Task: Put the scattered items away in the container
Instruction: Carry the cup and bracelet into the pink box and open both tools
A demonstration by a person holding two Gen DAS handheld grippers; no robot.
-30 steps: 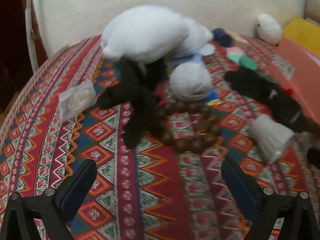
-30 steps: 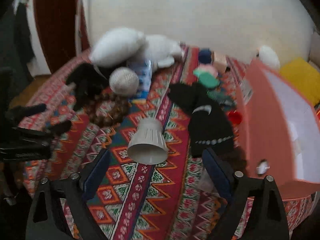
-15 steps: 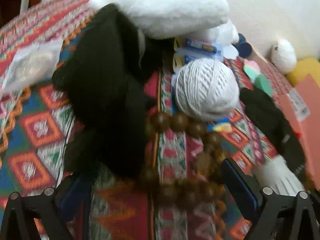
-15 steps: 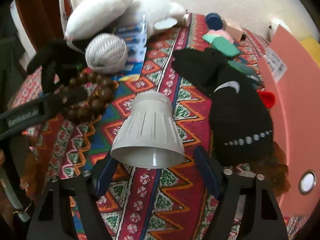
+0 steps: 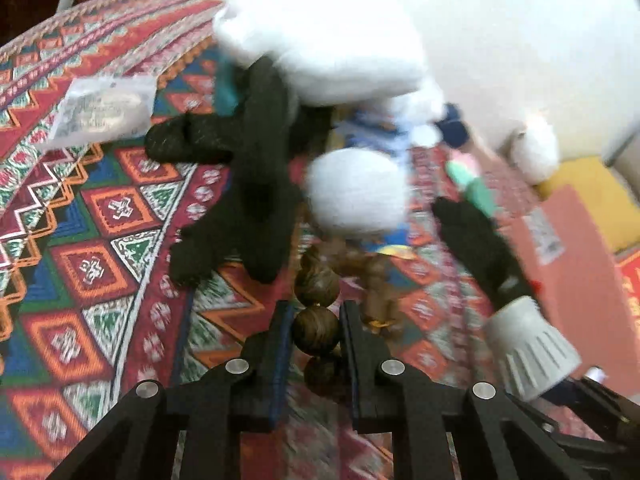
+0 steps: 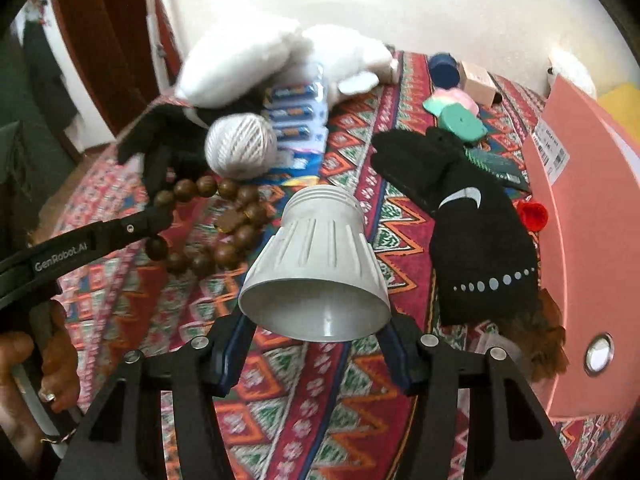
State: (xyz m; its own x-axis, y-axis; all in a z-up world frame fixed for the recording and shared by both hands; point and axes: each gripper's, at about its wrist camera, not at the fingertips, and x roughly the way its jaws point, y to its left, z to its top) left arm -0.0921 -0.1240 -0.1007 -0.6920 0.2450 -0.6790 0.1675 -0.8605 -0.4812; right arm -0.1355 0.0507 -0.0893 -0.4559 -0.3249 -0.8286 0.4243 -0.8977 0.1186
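Note:
A string of brown wooden beads (image 5: 316, 330) lies on the patterned cloth, and my left gripper (image 5: 316, 316) is shut on one bead at its near end. In the right wrist view the left gripper (image 6: 160, 216) meets the bead string (image 6: 224, 220) from the left. My right gripper (image 6: 315, 334) is shut on the wide rim of a grey ribbed cup (image 6: 320, 264), also seen in the left wrist view as the cup (image 5: 532, 354) at lower right. The salmon box (image 6: 592, 240) stands open at the right edge.
A white yarn ball (image 6: 240, 146), black gloves (image 6: 476, 232), a second black glove (image 5: 248, 184), white plush toys (image 6: 240, 60), a blue battery pack (image 6: 296, 116), green and pink discs (image 6: 460, 120), a red cap (image 6: 532, 214) and a clear bag (image 5: 104, 108) lie scattered on the cloth.
My left gripper went from wide open to shut on a bead and has drawn back slightly. My right gripper narrowed from open around the grey cup to gripping its rim.

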